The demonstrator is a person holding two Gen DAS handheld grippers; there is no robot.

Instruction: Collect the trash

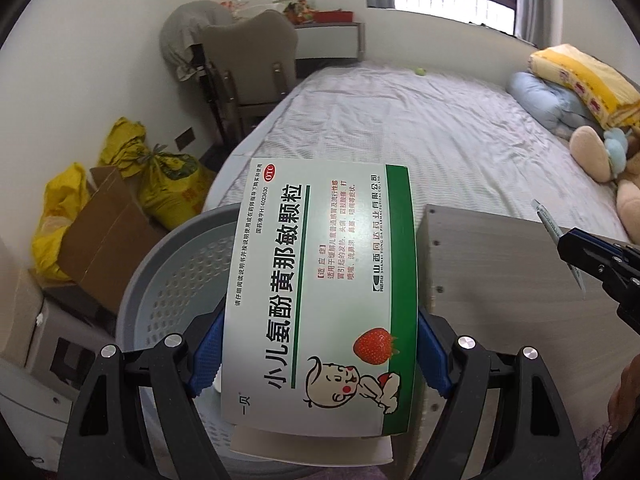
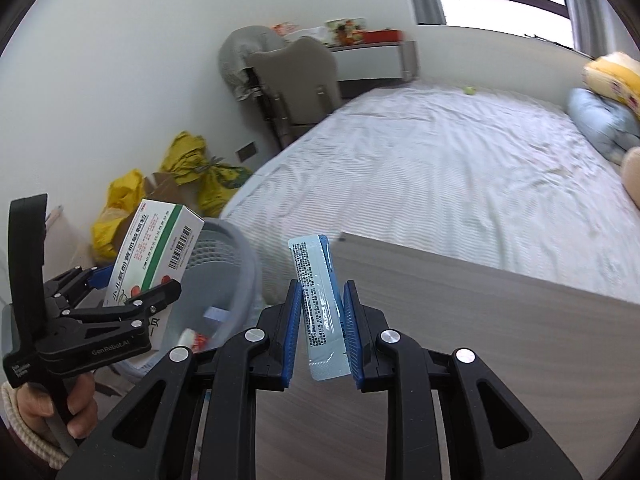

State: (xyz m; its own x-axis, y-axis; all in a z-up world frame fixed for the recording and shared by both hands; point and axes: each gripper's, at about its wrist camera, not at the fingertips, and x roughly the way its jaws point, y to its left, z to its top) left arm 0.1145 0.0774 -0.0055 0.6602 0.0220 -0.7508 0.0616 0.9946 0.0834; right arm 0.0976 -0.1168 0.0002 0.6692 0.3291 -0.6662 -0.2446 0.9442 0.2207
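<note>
Left gripper [image 1: 318, 354] clamped on a white-and-green medicine box [image 1: 320, 292], held above the grey perforated wastebasket [image 1: 176, 280]. Right gripper [image 2: 322, 312] clamped on a blue sachet [image 2: 320, 304] over the wooden cabinet top [image 2: 480, 340].

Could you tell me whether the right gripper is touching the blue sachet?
Touching: the right wrist view shows the right gripper with both blue pads pressed against the blue sachet.
</note>
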